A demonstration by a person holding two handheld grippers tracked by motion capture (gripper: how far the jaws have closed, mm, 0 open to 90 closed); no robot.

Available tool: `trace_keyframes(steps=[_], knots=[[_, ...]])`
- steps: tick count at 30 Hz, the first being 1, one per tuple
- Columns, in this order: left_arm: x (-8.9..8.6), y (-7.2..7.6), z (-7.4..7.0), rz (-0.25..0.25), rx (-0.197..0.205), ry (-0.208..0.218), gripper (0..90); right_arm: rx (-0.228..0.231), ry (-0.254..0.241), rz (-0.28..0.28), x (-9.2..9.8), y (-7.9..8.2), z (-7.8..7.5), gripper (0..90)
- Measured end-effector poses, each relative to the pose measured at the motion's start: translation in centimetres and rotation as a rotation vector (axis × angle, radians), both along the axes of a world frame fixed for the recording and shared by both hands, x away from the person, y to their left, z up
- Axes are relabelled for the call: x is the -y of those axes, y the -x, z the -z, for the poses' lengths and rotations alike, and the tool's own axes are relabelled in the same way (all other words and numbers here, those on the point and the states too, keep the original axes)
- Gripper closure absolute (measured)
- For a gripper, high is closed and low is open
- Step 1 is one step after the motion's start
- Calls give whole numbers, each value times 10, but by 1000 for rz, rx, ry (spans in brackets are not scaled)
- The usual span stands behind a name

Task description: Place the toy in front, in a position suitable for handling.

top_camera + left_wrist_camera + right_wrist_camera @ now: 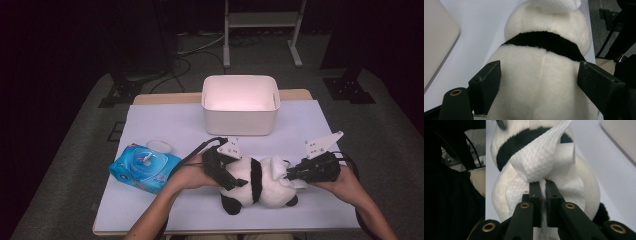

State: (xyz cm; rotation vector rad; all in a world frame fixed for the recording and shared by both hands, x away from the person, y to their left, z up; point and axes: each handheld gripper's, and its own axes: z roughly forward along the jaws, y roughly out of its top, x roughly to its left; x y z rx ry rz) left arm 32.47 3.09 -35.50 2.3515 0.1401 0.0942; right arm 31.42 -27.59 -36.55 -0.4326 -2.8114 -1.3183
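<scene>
Altogether: two grippers, one plush panda, one wipe, one bin, one wipe pack, one loose lid, one counter.

Left gripper (231, 179): black; fingers (486, 87) spread wide and set against either flank of the panda's body, pads pressing into the fur. Grey three-cornered plate on top.

Right gripper (290, 173): black; fingers (535, 195) pressed nearly together, pinching a bunched wipe just beyond their tips. Matching grey plate.

Plush panda (257, 185): one, lying on the counter between the two grippers; soft short pile, cream-white, rounded body with a black band across it and black paws toward the near counter edge.

Wipe (541, 161): one, white, embossed with a fine dimpled weave, twisted at the pinch and fanning out over the panda's rounded end, touching the fur.

Bin (240, 104): one, off-white, smooth, rectangular with rounded corners, open top, standing well beyond the fingers at the far side of the counter.

Wipe pack (144, 167): one, blue soft pouch, outboard of the left fingers, near the left edge.

Lid (160, 146): one, pale, oval, just beyond the pack.

Counter (165, 120): white sheet surface with straight edges; bare room between fingers and bin, and a narrow strip along the near edge.
</scene>
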Motion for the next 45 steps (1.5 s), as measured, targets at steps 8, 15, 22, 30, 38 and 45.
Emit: trace_keyframes(steps=[8, 15, 22, 30, 38, 45], knots=[[-1, 3, 1, 4, 19, -13, 191, 31, 17, -59, -32, -10, -9, 847], [0, 3, 2, 6, 22, 0, 192, 27, -10, -3, -9, -3, -5, 846], [0, 4, 2, 4, 27, 1, 192, 0, -62, 65, 28, 8, 8, 845], [-2, 5, 3, -5, 24, 10, 190, -2, -39, 76, 31, 6, 6, 843], [-2, 5, 3, -8, 24, 12, 189, 7, -9, 13, -4, -15, -5, 843], [-1, -4, -8, -4, 3, 16, 180, 8, -14, -35, -26, -19, -4, 843]])
